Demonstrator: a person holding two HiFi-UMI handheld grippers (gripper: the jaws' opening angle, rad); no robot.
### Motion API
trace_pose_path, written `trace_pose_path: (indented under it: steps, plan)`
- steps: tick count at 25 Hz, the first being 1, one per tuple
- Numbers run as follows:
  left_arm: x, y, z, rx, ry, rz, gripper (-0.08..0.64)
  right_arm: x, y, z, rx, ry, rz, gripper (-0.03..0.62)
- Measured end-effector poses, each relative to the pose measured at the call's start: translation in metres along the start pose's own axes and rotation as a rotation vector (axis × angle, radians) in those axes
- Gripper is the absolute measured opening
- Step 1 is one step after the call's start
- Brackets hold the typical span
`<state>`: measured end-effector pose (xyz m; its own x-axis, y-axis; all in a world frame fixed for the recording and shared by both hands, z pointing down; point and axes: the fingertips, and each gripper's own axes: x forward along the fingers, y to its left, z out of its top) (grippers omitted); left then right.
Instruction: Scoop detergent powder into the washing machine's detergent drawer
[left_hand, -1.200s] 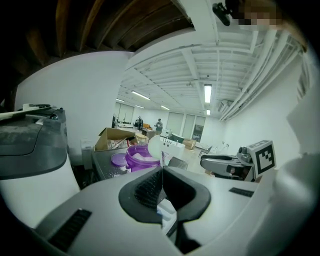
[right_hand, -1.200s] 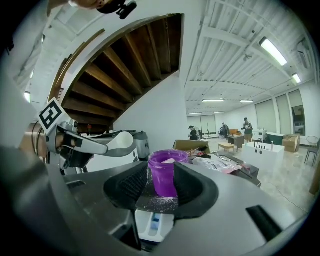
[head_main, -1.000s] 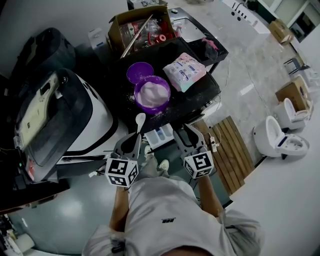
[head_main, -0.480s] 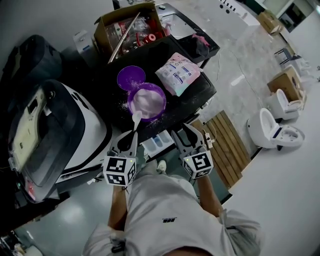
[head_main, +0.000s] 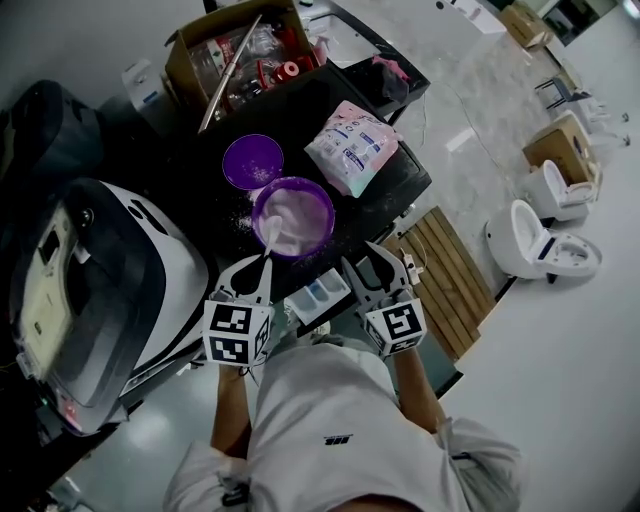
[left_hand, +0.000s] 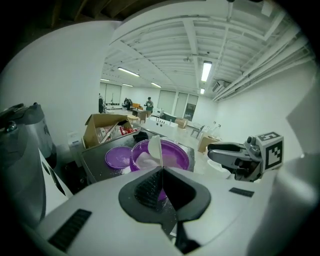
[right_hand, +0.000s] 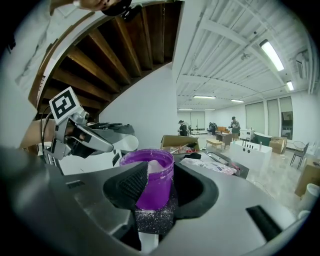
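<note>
Just starting: clamping spoon (head_main: 270, 240) in left tongs (head_main: 258, 270), dipping into purple tub (head_main: 328, 222); holding right tongs (head_main: 368, 262) open, empty. Yet to carry powder to drawer (head_main: 320, 293), 6 o'clock of tub.

Purple tub (head_main: 326, 225), purple lid (head_main: 252, 161), white powder (head_main: 298, 212), white spoon (head_main: 270, 238), pink-and-white bag (head_main: 351, 147).

A round purple tub (head_main: 328, 225) is set upright and uncovered on the dark surface (head_main: 390, 190), with white detergent powder (head_main: 298, 212) heaped inside. A white spoon (head_main: 270, 238) is held over its near rim, the handle clamped in the left tongs (head_main: 262, 270). The white detergent drawer (head_main: 320, 294), with blue compartments, is seen just below the surface edge.
</note>
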<state>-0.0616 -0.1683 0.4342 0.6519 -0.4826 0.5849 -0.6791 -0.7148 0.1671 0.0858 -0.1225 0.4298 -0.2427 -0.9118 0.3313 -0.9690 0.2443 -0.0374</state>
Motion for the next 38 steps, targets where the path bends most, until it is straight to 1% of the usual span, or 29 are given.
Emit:
trace_pose_path:
  steps: [9, 14, 20, 24, 27, 30, 33, 38]
  plan:
    - [0.021, 0.018, 0.004, 0.025, 0.117, -0.027, 0.015, 0.022, -0.004, 0.009, -0.018, 0.014, -0.039, 0.160]
    - [0.033, 0.024, 0.005, 0.036, 0.176, -0.010, 0.015, 0.032, -0.012, 0.011, -0.030, 0.017, -0.021, 0.161]
    - [0.049, 0.024, 0.005, 0.028, 0.268, 0.035, 0.016, 0.052, -0.023, 0.023, -0.034, 0.019, 0.044, 0.161]
    - [0.057, 0.026, 0.000, 0.009, 0.335, 0.093, 0.016, 0.065, -0.035, 0.028, -0.078, -0.017, 0.123, 0.161]
    - [0.065, 0.027, -0.001, -0.011, 0.351, 0.124, 0.015, 0.076, -0.041, 0.030, -0.112, -0.029, 0.178, 0.161]
    - [0.072, 0.025, -0.003, -0.024, 0.395, 0.142, 0.015, 0.082, -0.045, 0.034, -0.133, -0.033, 0.224, 0.161]
    - [0.077, 0.023, -0.006, -0.019, 0.447, 0.159, 0.015, 0.087, -0.046, 0.039, -0.135, -0.045, 0.266, 0.161]
    - [0.086, 0.020, -0.010, -0.010, 0.519, 0.172, 0.015, 0.092, -0.050, 0.051, -0.128, -0.074, 0.309, 0.161]
